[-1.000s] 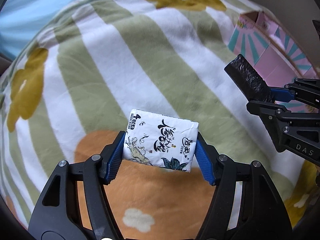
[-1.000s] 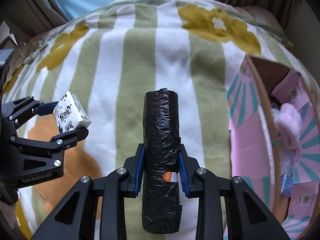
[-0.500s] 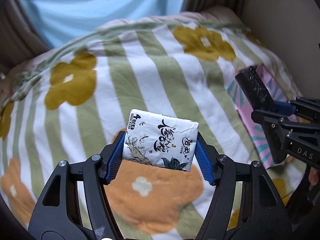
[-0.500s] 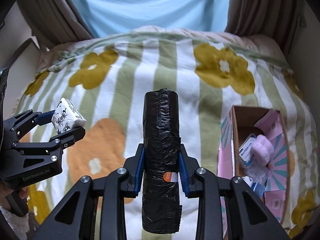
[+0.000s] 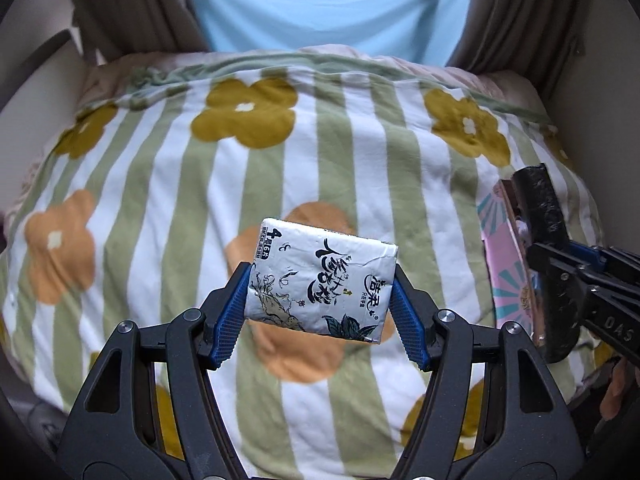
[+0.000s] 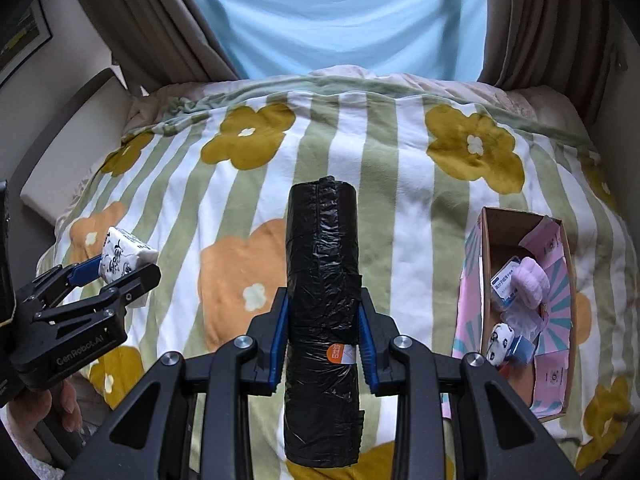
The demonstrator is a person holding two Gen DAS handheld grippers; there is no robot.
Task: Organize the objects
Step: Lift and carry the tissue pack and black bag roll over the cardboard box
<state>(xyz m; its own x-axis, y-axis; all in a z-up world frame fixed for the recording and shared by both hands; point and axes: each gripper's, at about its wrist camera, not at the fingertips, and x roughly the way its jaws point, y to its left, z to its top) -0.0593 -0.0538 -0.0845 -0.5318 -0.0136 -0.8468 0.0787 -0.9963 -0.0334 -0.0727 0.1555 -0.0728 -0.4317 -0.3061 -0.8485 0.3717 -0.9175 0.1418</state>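
Observation:
My left gripper (image 5: pixel 320 312) is shut on a white tissue pack (image 5: pixel 322 280) with black lettering, held above the flowered blanket. My right gripper (image 6: pixel 322 336) is shut on a black roll of bin bags (image 6: pixel 322 304), also held in the air. The tissue pack (image 6: pixel 122 254) and left gripper (image 6: pixel 108 276) show at the left of the right wrist view. The black roll (image 5: pixel 546 240) and right gripper (image 5: pixel 560 260) show at the right of the left wrist view. A pink cardboard box (image 6: pixel 472 280) lies open on the blanket at the right, below and right of the roll.
The box holds a pink fluffy item (image 6: pixel 530 280) and several small packets (image 6: pixel 506 284). The striped blanket (image 6: pixel 400 184) covers a bed. Brown curtains (image 6: pixel 160 28) and a pale blue drape (image 6: pixel 340 12) hang behind. A wall (image 6: pixel 616 92) stands at the right.
Both grippers have lifted and pulled back from the blanket with their loads. More of the bed, curtains and box interior is now in view.

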